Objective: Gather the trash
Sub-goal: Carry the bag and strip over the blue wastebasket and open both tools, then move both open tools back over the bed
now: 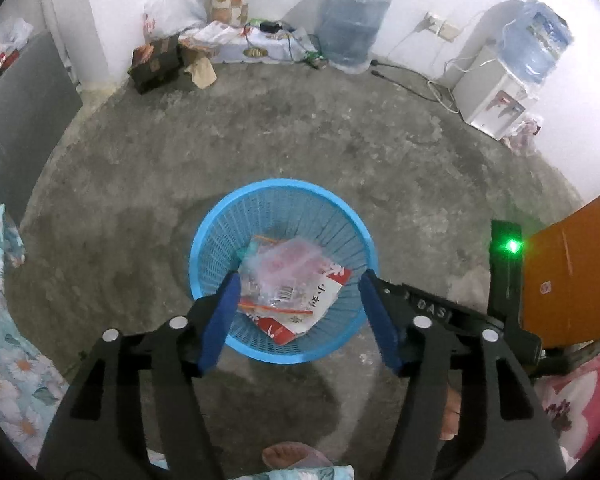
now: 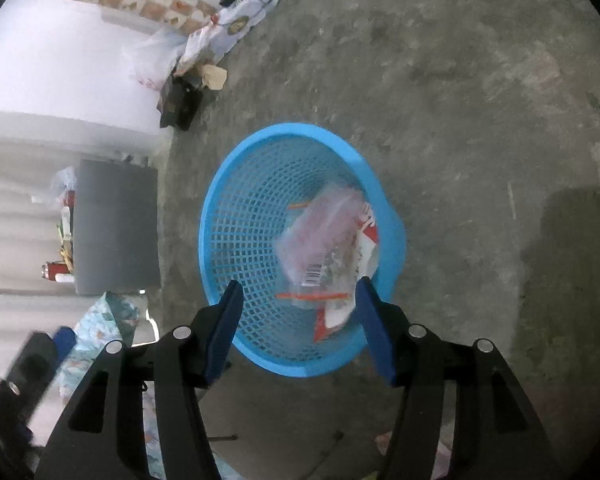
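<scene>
Crumpled clear and red-and-white plastic wrappers [image 1: 288, 292] are already seen lying inside the round blue mesh plastic basket [image 1: 216, 236] on the concrete floor [image 1: 300, 136], while the left gripper [image 1: 298, 286] and right gripper [image 2: 298, 292] are held wide open and empty above it, so collection is judged largely done.

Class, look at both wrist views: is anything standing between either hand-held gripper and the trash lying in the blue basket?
Nothing visible does. The blue basket is open at the top, and the plastic wrappers lie uncovered inside it. The left hand-held gripper and right hand-held gripper are both open above the basket, empty.
</scene>
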